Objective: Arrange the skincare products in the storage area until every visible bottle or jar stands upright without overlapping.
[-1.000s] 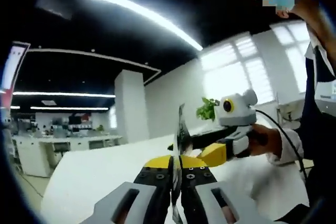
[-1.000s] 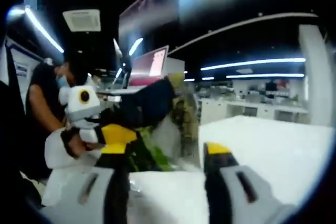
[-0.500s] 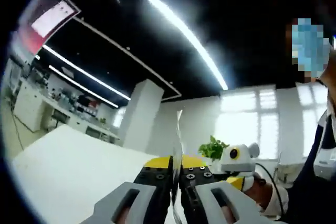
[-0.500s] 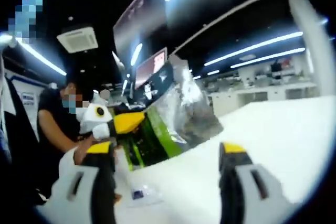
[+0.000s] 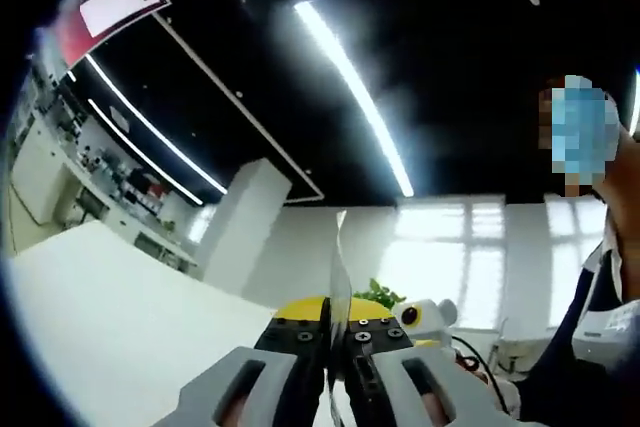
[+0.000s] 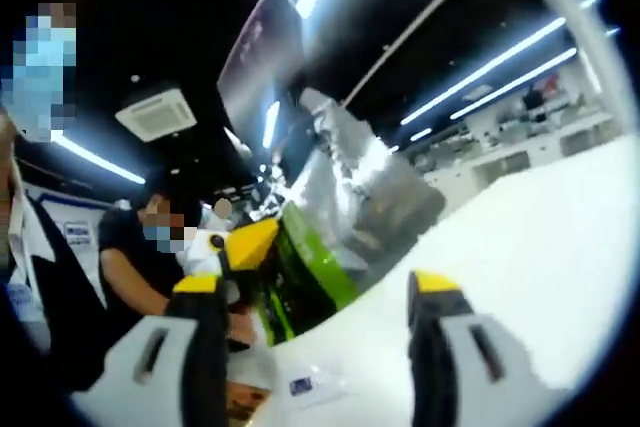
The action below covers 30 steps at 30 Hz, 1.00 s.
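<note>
My left gripper (image 5: 335,315) is shut on a thin foil pouch (image 5: 339,257), seen edge-on as a narrow strip rising between the yellow fingertips. In the right gripper view the same pouch (image 6: 355,202) shows broadside, silver with a green lower part, tilted and held above the white table (image 6: 520,247) by the left gripper (image 6: 247,245). My right gripper (image 6: 320,292) stands open with nothing between its fingers, its tips just below and in front of the pouch. In the left gripper view the right gripper (image 5: 425,332) sits low at the right, beside the pouch.
The white table (image 5: 110,317) spreads to the left. A small flat packet (image 6: 305,384) lies on it near the right gripper. A person in a black shirt (image 6: 125,267) sits behind the pouch. A green plant (image 5: 372,293) stands at the back.
Both views have tipped up toward the ceiling. The pouch in the left gripper has turned broadside and tilted in the right gripper view. The right gripper has stayed open.
</note>
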Tool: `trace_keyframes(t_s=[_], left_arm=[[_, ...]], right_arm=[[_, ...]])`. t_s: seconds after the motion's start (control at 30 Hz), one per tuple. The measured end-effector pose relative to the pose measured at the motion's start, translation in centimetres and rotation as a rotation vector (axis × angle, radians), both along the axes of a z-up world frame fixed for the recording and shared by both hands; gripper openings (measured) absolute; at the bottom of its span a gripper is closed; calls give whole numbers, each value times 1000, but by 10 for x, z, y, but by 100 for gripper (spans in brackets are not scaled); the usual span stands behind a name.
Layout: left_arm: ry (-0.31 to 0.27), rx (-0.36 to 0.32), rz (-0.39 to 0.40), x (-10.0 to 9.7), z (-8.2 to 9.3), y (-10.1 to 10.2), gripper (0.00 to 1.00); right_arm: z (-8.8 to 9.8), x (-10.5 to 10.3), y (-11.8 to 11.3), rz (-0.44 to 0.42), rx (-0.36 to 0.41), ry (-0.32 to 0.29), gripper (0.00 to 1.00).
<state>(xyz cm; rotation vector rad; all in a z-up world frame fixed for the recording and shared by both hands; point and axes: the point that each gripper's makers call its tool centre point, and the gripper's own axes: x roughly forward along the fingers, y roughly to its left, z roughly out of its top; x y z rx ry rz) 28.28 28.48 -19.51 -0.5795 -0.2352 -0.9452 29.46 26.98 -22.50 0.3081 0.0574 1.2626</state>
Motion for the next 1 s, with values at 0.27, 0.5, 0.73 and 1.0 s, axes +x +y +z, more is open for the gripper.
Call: trace_keyframes(t_s=[0.27, 0.5, 0.73, 1.0], left_arm=[[-11, -52, -36, -3, 4, -3, 3], [14, -26, -10, 3, -3, -2, 4], [-23, 214, 174, 16, -19, -1, 12], [-60, 326, 256, 24, -25, 4, 24]], right_arm=[[11, -13, -4, 27, 31, -57, 15], [14, -19, -3, 26, 9, -93, 2], [1, -12, -7, -28, -118, -134, 0], [1, -7, -15, -91, -229, -272, 0]])
